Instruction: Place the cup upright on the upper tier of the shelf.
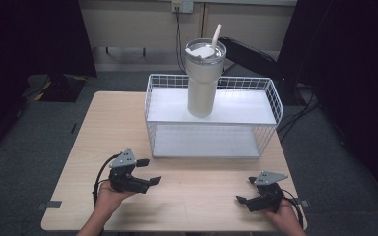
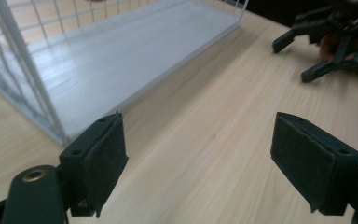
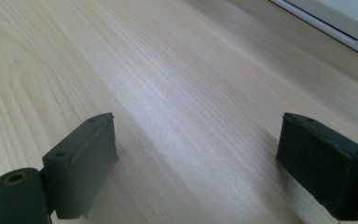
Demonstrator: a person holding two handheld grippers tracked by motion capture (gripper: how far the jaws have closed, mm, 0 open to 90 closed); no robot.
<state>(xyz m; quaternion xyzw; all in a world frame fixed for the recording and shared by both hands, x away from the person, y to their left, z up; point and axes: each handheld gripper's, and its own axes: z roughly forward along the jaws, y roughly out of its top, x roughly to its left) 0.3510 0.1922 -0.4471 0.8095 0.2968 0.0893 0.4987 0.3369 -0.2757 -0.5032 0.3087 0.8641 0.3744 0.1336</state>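
The jaws of the left gripper (image 1: 149, 171) stand wide apart with nothing between them, their black padded faces (image 2: 105, 156) turned toward each other above bare wood in the left gripper view; in the high view this gripper sits low over the near left part of the table, its jaws aimed right and slightly far, a grey three-cornered plate on top and a black cable looping from its near side. The jaws of the right gripper (image 1: 246, 191) are likewise spread and empty, their pads (image 3: 91, 158) framing only wood grain in the right gripper view; it sits at the near right part of the table with its jaws aimed left, toward the other gripper, and it also appears at the upper right of the left gripper view (image 2: 307, 53). Each tool is held from below by a person's hand entering at the near edge. Both rest over the light wooden rectangular table (image 1: 103, 128). Far of the grippers, near the middle of the table, stands a white wire two-tier rack with pale flat shelves (image 1: 270, 101), its open front toward the grippers and its lower shelf empty. On the upper shelf, left of centre, a tall cream insulated tumbler with a clear lid and white straw (image 1: 201, 96) stands upright, well apart from both grippers.
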